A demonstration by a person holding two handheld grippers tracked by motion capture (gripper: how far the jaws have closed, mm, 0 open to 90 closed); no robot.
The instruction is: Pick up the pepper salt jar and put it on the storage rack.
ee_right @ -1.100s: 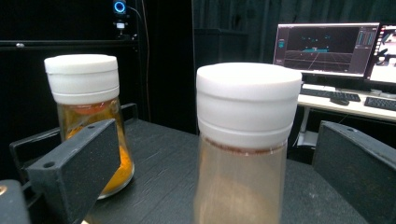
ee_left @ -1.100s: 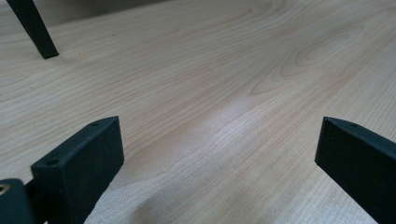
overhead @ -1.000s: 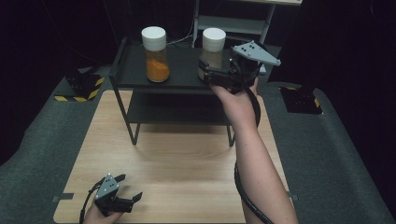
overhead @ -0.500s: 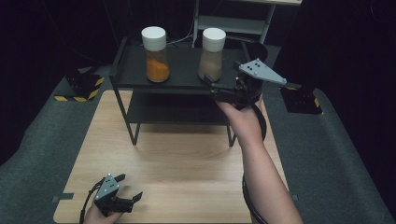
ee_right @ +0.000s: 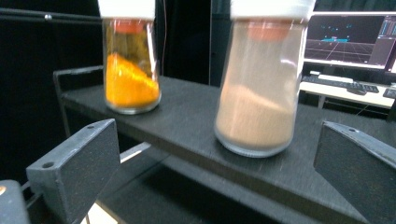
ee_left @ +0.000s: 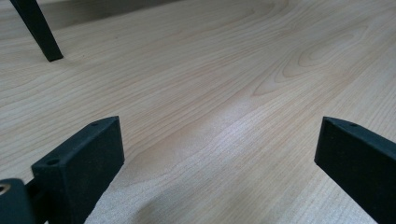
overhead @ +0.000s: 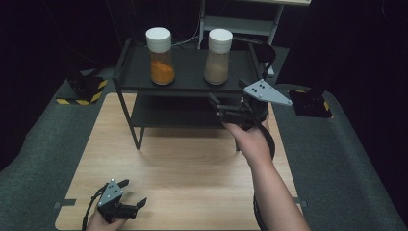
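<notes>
Jars stand side by side but well apart on the top deck of a black two-tier metal shelf rack (overhead: 125, 62) that sits at the far end of the pale wooden counter (overhead: 192, 178): a clear glass jar of tan-brown powder with a white screw cap (overhead: 218, 57) toward the right, and a clear glass jar of orange powder with a white screw cap (overhead: 160, 56) toward the left. Both are upright. The right hand-held gripper (overhead: 222, 109) hangs in front of the rack's right end, just below and near the front edge of the top deck, its jaws spread wide and holding nothing. In the right gripper view the tan-brown jar (ee_right: 259, 88) rises between the two black jaws but farther off, untouched, with the orange jar (ee_right: 131, 60) beyond the left jaw. The left hand-held gripper (overhead: 134, 193) lies low at the near left corner of the counter, well apart from the rack, jaws spread over bare wood and pinching nothing. One black leg of the rack (ee_left: 37, 29) shows in the left gripper view.
</notes>
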